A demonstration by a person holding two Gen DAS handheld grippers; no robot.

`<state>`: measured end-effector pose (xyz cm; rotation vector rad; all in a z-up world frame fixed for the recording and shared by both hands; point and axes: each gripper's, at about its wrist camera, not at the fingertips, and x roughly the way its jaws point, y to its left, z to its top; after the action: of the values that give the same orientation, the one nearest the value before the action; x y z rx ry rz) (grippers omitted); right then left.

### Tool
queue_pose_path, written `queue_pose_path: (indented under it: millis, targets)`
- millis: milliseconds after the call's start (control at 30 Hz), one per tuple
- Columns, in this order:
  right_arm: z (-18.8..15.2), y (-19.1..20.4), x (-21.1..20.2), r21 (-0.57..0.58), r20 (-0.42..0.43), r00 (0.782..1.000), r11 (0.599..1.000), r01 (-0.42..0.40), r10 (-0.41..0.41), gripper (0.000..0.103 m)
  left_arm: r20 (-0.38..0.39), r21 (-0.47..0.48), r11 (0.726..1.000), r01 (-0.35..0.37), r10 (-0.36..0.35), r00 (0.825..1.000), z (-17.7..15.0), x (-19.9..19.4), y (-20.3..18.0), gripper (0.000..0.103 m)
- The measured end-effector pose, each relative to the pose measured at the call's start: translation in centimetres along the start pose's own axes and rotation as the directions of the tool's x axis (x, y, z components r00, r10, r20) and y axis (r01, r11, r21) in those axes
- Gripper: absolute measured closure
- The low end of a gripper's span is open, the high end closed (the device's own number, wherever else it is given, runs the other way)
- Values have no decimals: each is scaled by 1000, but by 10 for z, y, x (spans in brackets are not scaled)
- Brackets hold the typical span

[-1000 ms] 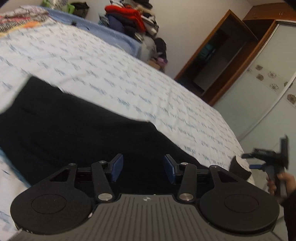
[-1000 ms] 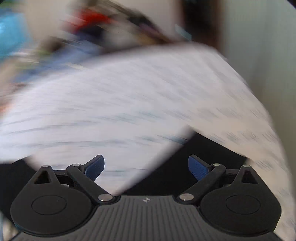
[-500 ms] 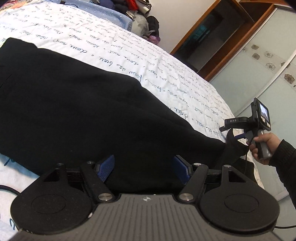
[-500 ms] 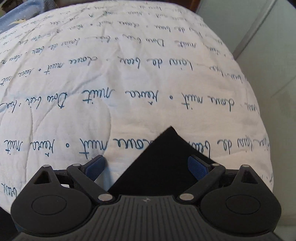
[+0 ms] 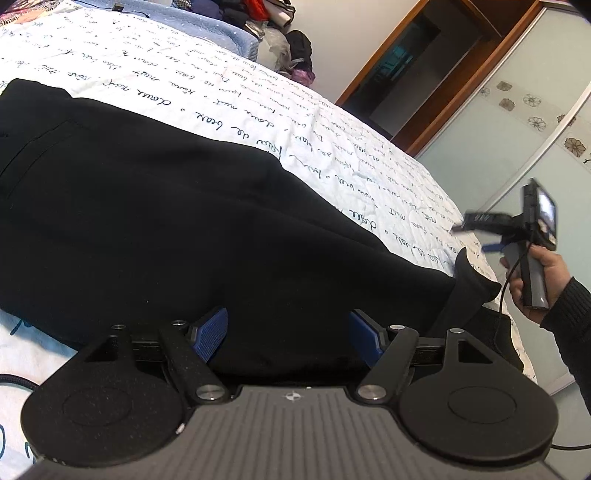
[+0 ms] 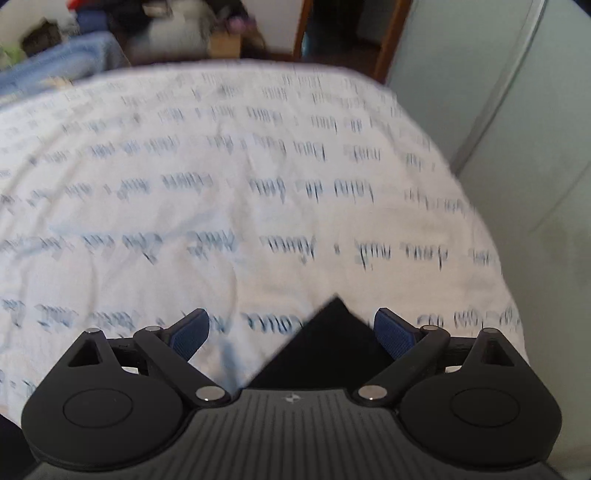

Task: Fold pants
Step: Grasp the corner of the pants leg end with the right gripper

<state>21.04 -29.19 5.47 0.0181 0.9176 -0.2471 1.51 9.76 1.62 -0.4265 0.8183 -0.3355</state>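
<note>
Black pants (image 5: 177,221) lie flat across a white bed with blue script print (image 5: 332,155). My left gripper (image 5: 288,336) is open, its blue pads just over the near edge of the pants. The right gripper shows in the left wrist view (image 5: 480,236), held above the pants' upturned leg end (image 5: 469,280) at the bed's right edge. In the right wrist view my right gripper (image 6: 291,332) is open, with a black corner of the pants (image 6: 328,343) between its fingers, not pinched.
A pile of clothes and a blue blanket (image 5: 229,33) lie at the far side of the bed. A wooden door frame (image 5: 417,66) and a pale wardrobe (image 5: 517,129) stand to the right. A cable (image 5: 14,382) trails at the lower left.
The left gripper came in low over the pants and opened a little wider. The right gripper swung over the leg end and now lifts slightly; its view is blurred.
</note>
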Motion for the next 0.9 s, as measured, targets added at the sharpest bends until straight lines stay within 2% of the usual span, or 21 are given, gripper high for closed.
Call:
queue_pose_path:
  millis: [33,100,133,200,233,267,300,333,400,467,500,533,567,600,667,733,900]
  targets:
    - [-3,-4,-12,43,78,997,999,-25,22,5,-1,0,1000,0,0,1000,1,1,-2,28]
    - [-5,-21,-24,179,154,985,978,-105,78,5,-4,-3,1000,4,-4,1000,2,1,-2,28]
    - [-8,-34,-26,276,160,977,944,-182,142,5,-6,-4,1000,5,-5,1000,2,1,-1,28]
    - [-8,-54,-17,420,105,958,861,-287,268,5,-8,-4,1000,8,-8,1000,3,1,-1,27]
    - [-12,-62,-14,476,108,939,812,-337,326,6,-7,-3,1000,9,-9,1000,3,2,-1,27]
    - [-17,-67,-14,508,129,926,778,-369,355,6,-4,0,1000,9,-9,1000,2,2,-1,26]
    - [-20,-68,-16,523,137,926,768,-369,351,6,-1,4,1000,8,-8,1000,1,2,-2,25]
    - [-18,-65,-17,510,118,941,794,-330,316,6,2,8,1000,7,-7,1000,1,3,-3,24]
    - [-13,-53,-15,409,54,981,893,-190,184,6,3,19,1000,8,-8,1000,-1,3,-4,21]
    - [-18,-51,-7,352,27,993,929,-118,116,12,2,31,999,9,-9,1000,-1,4,-5,20]
    - [-18,-48,-2,347,11,994,932,-103,106,30,1,30,999,11,-11,1000,-1,4,-4,20]
    - [-17,-45,3,337,-18,996,938,-75,86,52,2,26,1000,14,-14,1000,-1,4,-3,20]
    - [-16,-41,11,320,-61,997,947,-26,48,64,2,23,1000,16,-16,1000,0,4,-2,19]
    - [-17,-38,16,308,-80,996,951,-12,39,89,2,20,1000,19,-19,1000,0,4,-2,19]
    - [-18,-29,28,299,-125,991,954,-17,57,91,2,21,1000,22,-22,1000,0,4,-1,19]
    - [-19,-21,36,297,-166,985,955,12,40,91,4,22,999,24,-25,1000,-1,4,0,19]
    - [-11,-7,38,244,-189,982,967,72,-25,91,6,24,999,30,-30,1000,-1,3,2,19]
